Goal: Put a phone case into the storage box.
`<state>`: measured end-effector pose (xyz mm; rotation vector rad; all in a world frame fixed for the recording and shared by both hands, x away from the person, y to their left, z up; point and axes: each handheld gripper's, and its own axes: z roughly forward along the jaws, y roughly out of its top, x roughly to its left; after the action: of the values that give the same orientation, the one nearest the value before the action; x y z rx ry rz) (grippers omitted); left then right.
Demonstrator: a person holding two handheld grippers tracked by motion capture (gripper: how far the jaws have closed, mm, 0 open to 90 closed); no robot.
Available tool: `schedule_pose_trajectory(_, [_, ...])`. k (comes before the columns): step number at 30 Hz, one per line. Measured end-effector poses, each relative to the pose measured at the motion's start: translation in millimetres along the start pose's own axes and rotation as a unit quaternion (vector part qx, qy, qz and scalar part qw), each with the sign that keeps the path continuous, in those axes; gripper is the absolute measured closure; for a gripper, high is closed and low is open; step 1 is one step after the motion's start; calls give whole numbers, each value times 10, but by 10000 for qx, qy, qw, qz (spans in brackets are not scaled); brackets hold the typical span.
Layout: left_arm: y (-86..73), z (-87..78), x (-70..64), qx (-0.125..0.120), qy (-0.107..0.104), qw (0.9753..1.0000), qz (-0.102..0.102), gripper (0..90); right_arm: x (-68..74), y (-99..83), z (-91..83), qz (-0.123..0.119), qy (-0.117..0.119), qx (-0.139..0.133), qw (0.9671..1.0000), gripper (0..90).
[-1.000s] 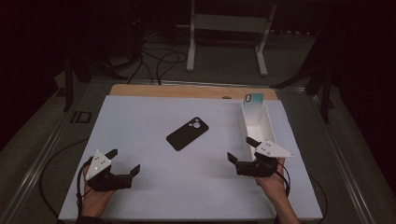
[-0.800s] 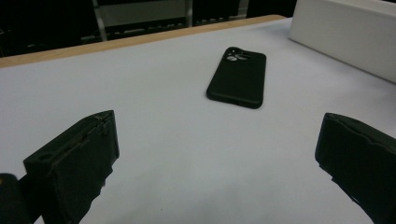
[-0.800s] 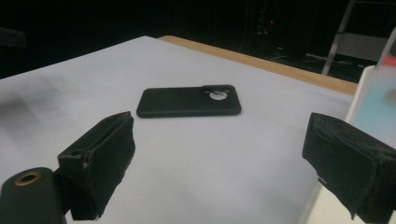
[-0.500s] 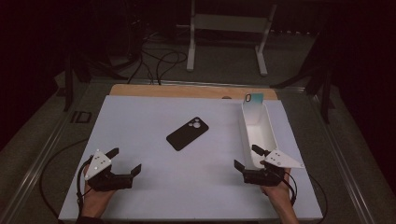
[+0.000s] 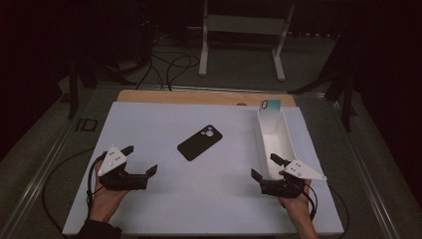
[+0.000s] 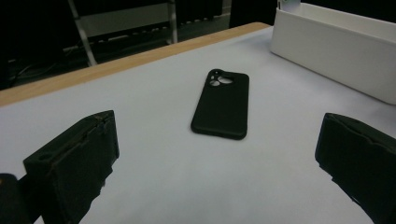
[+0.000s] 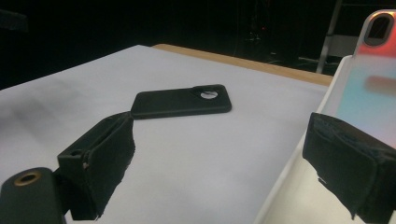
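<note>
Both grippers spread wide and empty, the case lying flat between them on the table.

From above, we see our left gripper near-left and our right gripper near-right at the near end of the tray, the case mid-table. In the left gripper view, the case lies beyond the parted jaws. In the right gripper view, it lies far-left, the tray right.

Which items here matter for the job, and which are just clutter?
In play: black phone case lying flat mid-table; long white plastic bin; open left gripper; open right gripper.

Lying about: iridescent phone case propped at the bin's far end; white metal stand; floor cables.
</note>
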<state>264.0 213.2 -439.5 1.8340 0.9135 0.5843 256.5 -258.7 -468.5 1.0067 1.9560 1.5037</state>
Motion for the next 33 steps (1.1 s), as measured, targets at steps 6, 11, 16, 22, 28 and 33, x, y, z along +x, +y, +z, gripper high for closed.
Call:
schedule_pose_trajectory(6, [84,205,19,171,-66,9998,60,2,-32,-2,-23,85,-34,-61,9999,91])
schedule_pose_trajectory(11, [97,378,7,252,-153,9996,21,1,-35,-7,-21,50,-65,-52,10000,91])
schedule_pose_trajectory(16, [145,523,-17,311,-203,9993,86,2,-46,-1,-37,91,-83,-87,9999,91])
schedule_pose_trajectory(22, [202,676,-3,404,-224,9989,89,2,-39,0,-34,89,-79,-70,9999,91])
schedule_pose_trajectory(28, [244,854,-4,538,-257,9982,116,2,-48,-2,-38,107,-83,-85,9999,91])
schedule_pose_trajectory(33, [272,1032,-31,720,-316,9967,197,2,-47,-10,-29,114,-73,-57,9999,91])
